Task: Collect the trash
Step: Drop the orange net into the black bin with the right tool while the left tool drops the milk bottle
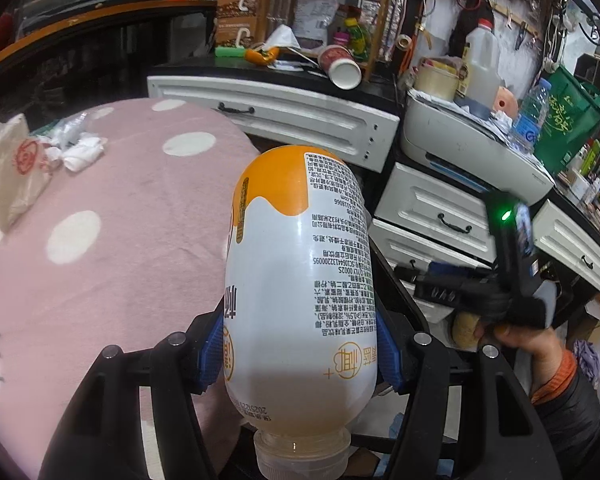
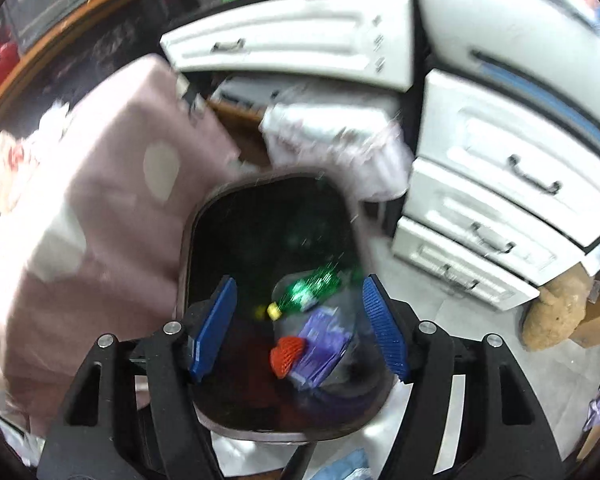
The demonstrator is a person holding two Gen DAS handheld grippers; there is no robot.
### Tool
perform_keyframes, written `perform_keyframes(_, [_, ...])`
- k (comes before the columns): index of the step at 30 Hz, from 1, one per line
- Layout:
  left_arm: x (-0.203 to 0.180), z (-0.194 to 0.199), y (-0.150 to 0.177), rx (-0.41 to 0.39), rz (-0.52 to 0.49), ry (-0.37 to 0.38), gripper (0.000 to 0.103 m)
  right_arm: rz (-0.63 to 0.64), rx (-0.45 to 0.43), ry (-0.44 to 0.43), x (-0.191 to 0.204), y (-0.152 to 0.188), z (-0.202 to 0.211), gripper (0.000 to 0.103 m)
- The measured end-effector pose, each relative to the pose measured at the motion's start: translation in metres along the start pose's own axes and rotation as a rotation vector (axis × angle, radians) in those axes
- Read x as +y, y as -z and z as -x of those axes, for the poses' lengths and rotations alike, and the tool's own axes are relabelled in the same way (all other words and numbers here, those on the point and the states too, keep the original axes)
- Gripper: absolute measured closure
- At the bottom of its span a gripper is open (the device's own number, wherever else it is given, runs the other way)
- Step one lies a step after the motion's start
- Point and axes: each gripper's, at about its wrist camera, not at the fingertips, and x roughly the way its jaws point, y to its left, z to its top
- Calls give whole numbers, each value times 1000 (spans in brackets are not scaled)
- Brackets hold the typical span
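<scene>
My left gripper [image 1: 300,348] is shut on a white and orange drink bottle [image 1: 300,272], its neck pointing toward the camera, held over the edge of the pink polka-dot table [image 1: 112,216]. Crumpled white wrappers [image 1: 76,144] and a white bag with a red logo [image 1: 16,176] lie on the table's far left. My right gripper [image 2: 300,328] is open and empty above a dark trash bin [image 2: 188,240]. Inside the bin lie a green bottle [image 2: 312,288], a purple wrapper [image 2: 320,344] and a red item [image 2: 288,354]. The right wrist view is motion-blurred.
White drawer units [image 1: 440,216] and a printer [image 1: 472,148] stand to the right, a cluttered black counter [image 1: 300,68] with a tipped paper cup [image 1: 340,68] behind. A white plastic bag [image 2: 332,132] hangs beyond the bin. The other hand-held gripper shows in the left wrist view [image 1: 512,272].
</scene>
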Motion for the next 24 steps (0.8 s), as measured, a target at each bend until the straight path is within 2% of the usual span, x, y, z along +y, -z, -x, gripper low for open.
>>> perform_keyframes(5, [-16, -29, -4, 88, -16, 58, 42, -55, -106, 26, -19, -15, 38, 35])
perform_keyframes(10, [-34, -58, -9, 160, -55, 71, 42, -107, -173, 34, -38, -20, 68, 35])
perform_keyframes(15, [-49, -91, -3, 233, -84, 65, 42, -126, -195, 20, -44, -18, 80, 35])
perform_keyframes(24, [-63, -138, 3, 298, -158, 18, 42, -117, -191, -20, -36, -15, 80, 35])
